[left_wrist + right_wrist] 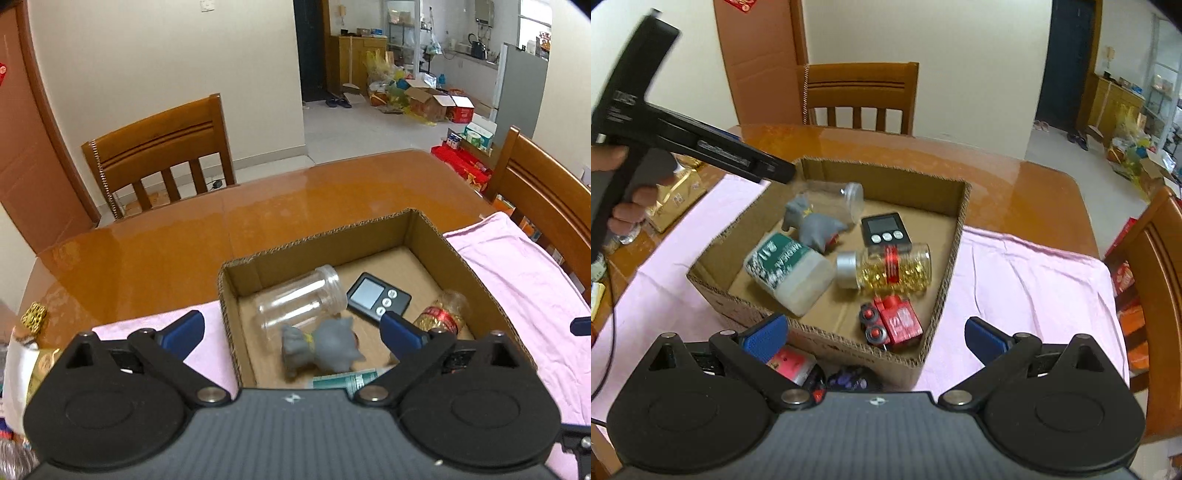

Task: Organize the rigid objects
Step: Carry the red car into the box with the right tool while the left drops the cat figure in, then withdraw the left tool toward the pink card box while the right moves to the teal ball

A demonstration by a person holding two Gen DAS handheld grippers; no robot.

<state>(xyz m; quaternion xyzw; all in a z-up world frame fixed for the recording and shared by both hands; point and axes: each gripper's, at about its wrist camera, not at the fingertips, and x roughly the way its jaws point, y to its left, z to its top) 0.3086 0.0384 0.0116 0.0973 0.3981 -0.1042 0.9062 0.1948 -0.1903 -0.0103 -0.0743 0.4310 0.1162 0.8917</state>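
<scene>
Right gripper [875, 338] sits closest, jaws spread wide and empty over the near rim of the cardboard box [955, 236]. Left gripper [291, 334] is wide open too, nothing pinched. Grey toy animal [812, 223], red toy car [894, 323], capsule bottle [886, 269] and timer [882, 229] already lie inside, looks like drop-offs.

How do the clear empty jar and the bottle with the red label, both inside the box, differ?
The clear jar looks empty and has no cap; the red-label bottle is full of golden capsules and wears a silver cap. The clear jar is bare, while the bottle carries a red band. The jar lies at the far left of the cardboard box; the bottle sits nearer the middle. Both are see-through and lie on their sides.
</scene>
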